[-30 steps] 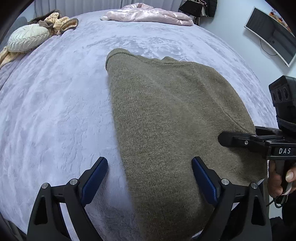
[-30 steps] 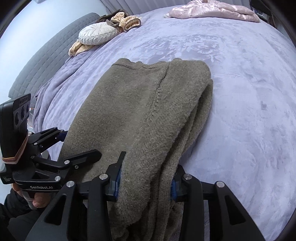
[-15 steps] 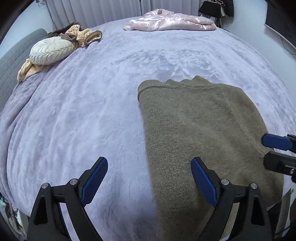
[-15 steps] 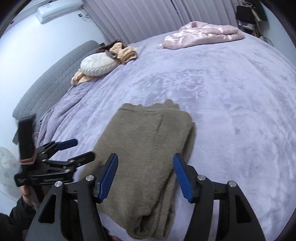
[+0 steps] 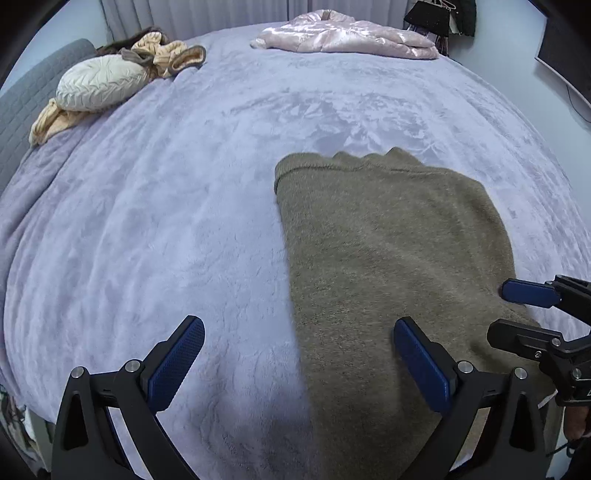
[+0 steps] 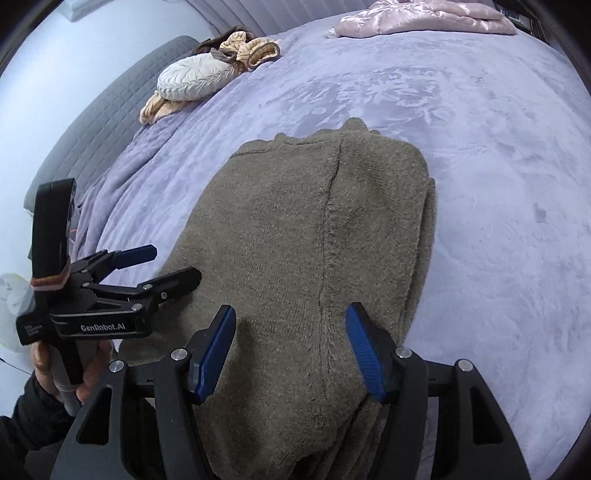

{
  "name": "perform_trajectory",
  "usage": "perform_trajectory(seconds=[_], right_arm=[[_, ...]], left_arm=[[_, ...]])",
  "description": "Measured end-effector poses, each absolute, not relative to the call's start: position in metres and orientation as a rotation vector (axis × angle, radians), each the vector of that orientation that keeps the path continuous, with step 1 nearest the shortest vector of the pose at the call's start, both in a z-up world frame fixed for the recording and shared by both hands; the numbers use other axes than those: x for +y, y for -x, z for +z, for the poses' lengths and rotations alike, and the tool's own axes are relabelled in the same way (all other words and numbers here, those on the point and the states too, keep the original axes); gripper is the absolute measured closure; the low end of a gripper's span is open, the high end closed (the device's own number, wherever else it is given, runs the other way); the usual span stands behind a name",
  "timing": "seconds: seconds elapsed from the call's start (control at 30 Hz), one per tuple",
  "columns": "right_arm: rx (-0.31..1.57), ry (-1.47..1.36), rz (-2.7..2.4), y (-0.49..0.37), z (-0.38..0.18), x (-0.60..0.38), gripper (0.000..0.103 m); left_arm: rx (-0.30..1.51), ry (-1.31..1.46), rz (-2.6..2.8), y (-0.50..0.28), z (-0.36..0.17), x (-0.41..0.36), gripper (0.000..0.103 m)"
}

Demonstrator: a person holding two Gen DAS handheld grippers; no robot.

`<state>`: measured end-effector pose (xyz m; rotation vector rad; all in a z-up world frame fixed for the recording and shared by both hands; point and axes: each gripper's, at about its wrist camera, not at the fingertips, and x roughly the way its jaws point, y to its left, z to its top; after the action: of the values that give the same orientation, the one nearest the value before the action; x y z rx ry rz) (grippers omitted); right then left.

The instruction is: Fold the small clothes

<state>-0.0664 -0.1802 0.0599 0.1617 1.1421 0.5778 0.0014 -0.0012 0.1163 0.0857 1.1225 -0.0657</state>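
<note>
An olive-green knit sweater (image 5: pixel 388 258) lies folded lengthwise on the lilac bed; in the right wrist view (image 6: pixel 306 240) it shows a seam down its middle and stacked layers along its right edge. My left gripper (image 5: pixel 299 362) is open and empty, above the sweater's left edge near the bed's front; it also shows in the right wrist view (image 6: pixel 162 266). My right gripper (image 6: pixel 291 343) is open and empty, just above the sweater's near end; its fingers (image 5: pixel 528 293) show at the right of the left wrist view.
The lilac bed cover (image 5: pixel 166 221) spreads wide to the left and beyond the sweater. A white round pillow (image 5: pixel 99 83) and tan clothes (image 5: pixel 166 51) lie at the far left. A pink satin garment (image 5: pixel 347 35) lies at the far edge. A grey headboard (image 6: pixel 103 136) stands left.
My right gripper has let go of the sweater's near end and opened. Both grippers lifted and drew back, then came down a little closer. The sweater lies flat.
</note>
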Motion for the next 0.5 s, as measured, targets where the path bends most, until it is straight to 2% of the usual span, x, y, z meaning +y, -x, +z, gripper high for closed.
perform_trajectory(seconds=[0.1,0.2,0.43,0.5], right_arm=[[1.146,-0.107,0.569,0.071,0.081,-0.178,0.035],[1.102,0.031,0.528,0.082,0.106,-0.172,0.026],[1.070,0.213,0.436,0.108,0.139,-0.159,0.024],[1.069,0.255,0.425,0.115,0.142,-0.153,0.023]], left_arm=[[1.073,-0.110,-0.070,0.006,0.142,-0.011,0.000],[1.040,-0.117,-0.068,0.012,0.161,-0.021,0.000],[1.040,-0.088,-0.107,0.027,0.171,-0.036,0.000],[0.986,-0.079,-0.054,0.035,0.170,-0.035,0.000]])
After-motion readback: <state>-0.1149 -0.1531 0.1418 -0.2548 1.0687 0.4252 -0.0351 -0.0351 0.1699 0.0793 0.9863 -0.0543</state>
